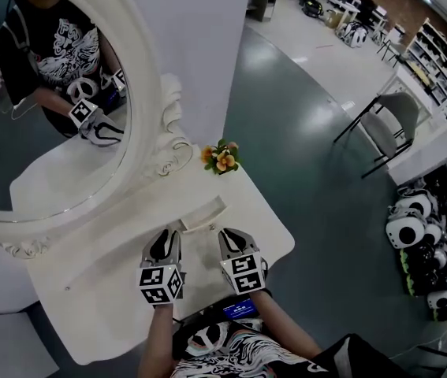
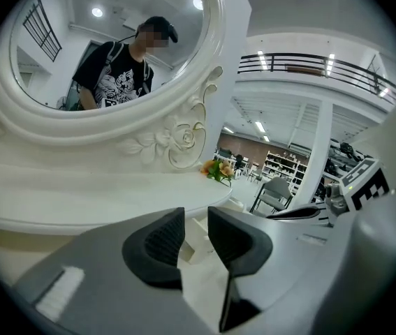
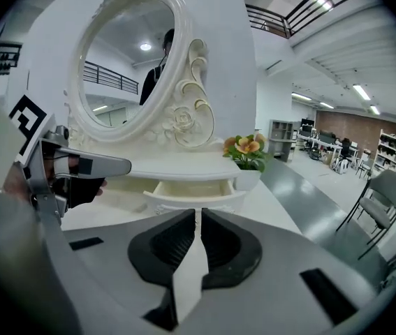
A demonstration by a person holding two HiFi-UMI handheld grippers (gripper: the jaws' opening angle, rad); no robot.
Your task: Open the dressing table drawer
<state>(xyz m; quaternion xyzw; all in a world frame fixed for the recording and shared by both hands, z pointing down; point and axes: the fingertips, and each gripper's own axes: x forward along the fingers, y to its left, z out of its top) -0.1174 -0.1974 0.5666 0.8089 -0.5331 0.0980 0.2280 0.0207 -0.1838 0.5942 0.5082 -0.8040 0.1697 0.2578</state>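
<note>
Drawer [image 1: 202, 213] on tabletop [image 1: 266, 235], before mirror [image 1: 18, 132]; flowers [image 1: 221, 157] right of mirror.

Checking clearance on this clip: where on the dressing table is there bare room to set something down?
Bare tabletop runs left of the left gripper, between the mirror frame and the front edge; a smaller patch lies at the right corner. Crowded around the open drawer and the flowers.
</note>
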